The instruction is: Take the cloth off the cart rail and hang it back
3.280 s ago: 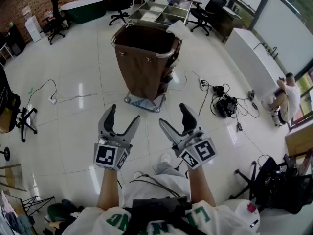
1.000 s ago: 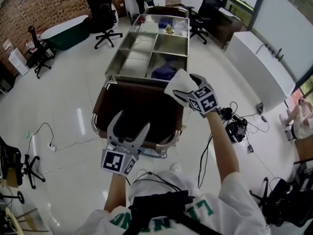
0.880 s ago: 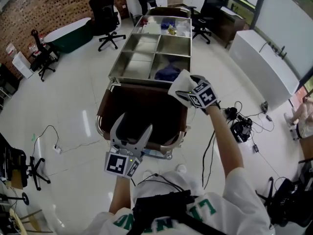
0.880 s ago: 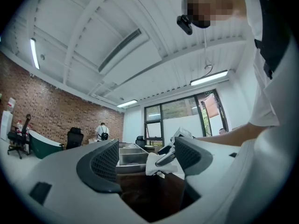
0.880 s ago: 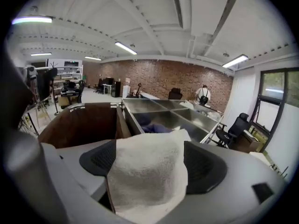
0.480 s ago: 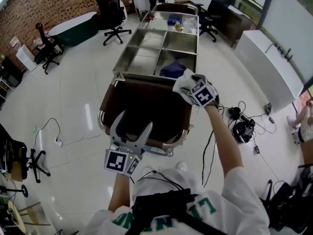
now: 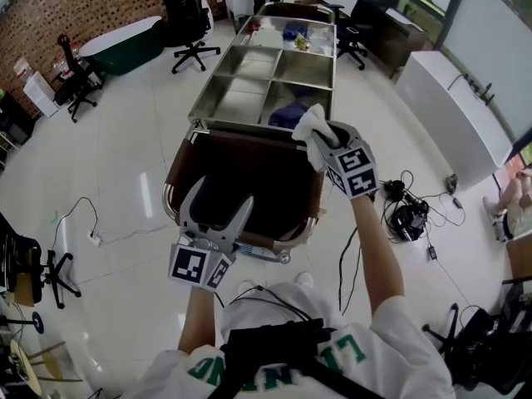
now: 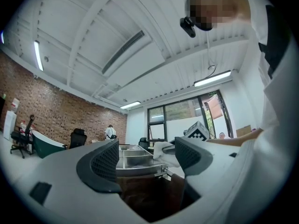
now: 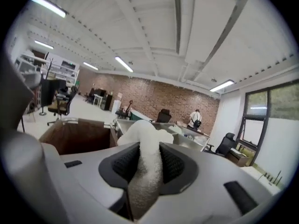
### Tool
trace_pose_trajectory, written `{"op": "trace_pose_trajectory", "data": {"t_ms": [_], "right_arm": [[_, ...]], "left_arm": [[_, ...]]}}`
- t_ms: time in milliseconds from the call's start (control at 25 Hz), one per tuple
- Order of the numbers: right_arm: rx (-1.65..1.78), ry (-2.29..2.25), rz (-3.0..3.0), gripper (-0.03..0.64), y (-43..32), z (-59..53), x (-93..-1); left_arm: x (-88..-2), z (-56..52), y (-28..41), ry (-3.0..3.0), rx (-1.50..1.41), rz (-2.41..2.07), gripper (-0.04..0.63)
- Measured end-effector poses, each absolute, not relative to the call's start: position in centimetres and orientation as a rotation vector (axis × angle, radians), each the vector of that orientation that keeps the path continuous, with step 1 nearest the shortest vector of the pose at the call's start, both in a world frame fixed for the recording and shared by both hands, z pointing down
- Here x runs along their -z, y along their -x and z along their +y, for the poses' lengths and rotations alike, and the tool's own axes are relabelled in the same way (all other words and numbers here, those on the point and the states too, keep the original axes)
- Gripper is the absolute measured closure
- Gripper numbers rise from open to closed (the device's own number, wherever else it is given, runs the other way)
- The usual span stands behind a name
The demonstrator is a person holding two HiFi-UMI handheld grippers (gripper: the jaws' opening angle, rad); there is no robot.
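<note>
L gripper (image 7: 220, 198) hovers over the near side of the cart rail (image 7: 169, 196), jaws wide apart w/ nothing btwn them, prob. kept free to help rehang. R gripper (image 7: 326, 145) is at the rail's far-right corner, jaws pinched tight on the white cloth (image 7: 313, 125), which bunches up above it, apparently to lift it clear.

**White cloth against brown, steel and grey**

The cloth (image 9: 142, 139) is plain white with a nubbly weave. The right claw (image 9: 145, 160) is pale grey with dark grey, dot-patterned pads (image 9: 126, 165), and the left claw (image 7: 219, 196) is the same grey. Each carries a cube (image 7: 193, 266) of black-and-white square markers. The cart's bag (image 7: 249, 173) is dark brown, and the trays (image 7: 249, 98) at twelve o'clock are silvery steel. The floor (image 7: 125, 165) is glossy off-white. The wall (image 7: 75, 7) at eleven o'clock is red-brown brick. The shirt (image 7: 374, 347) at six o'clock is white with green lettering.
</note>
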State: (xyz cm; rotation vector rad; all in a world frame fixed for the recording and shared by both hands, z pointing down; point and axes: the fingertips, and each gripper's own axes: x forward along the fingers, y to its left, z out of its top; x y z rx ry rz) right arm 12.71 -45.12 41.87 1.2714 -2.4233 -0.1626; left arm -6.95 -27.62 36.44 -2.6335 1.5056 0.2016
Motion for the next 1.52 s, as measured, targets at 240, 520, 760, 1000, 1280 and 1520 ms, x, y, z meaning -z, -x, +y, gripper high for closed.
{"op": "trace_pose_trajectory", "data": {"t_ms": [240,520,760,1000,1280,1520], "right_arm": [[0.223,-1.364,-2.755,0.489,-10.9,-38.7,-34.9],[0.382,-1.357,-2.977,0.489,-8.5,-30.8,-30.9],[0.289,-1.35,-3.056,0.489,-7.8,-28.6,-31.3],[0.26,-1.318,-3.071,0.489,-6.9,-28.5,-31.6],[0.193,-1.137,-3.039,0.489,-2.2,-31.5,-34.1],[0.347,-0.851,-2.964,0.486,7.7,-37.0,-35.4]], "left_arm": [[-35.1,-28.2,8.2,2.603,-0.274,1.542,0.236],[-33.9,-27.2,9.1,2.576,-0.34,1.543,0.239],[-33.4,-26.6,10.1,2.579,-0.375,1.553,0.247],[-33.4,-26.0,11.5,2.513,-0.326,1.612,0.259],[-34.3,-25.2,13.9,2.486,-0.326,1.71,0.259],[-35.4,-23.3,17.8,2.41,-0.287,1.848,0.259]]}}
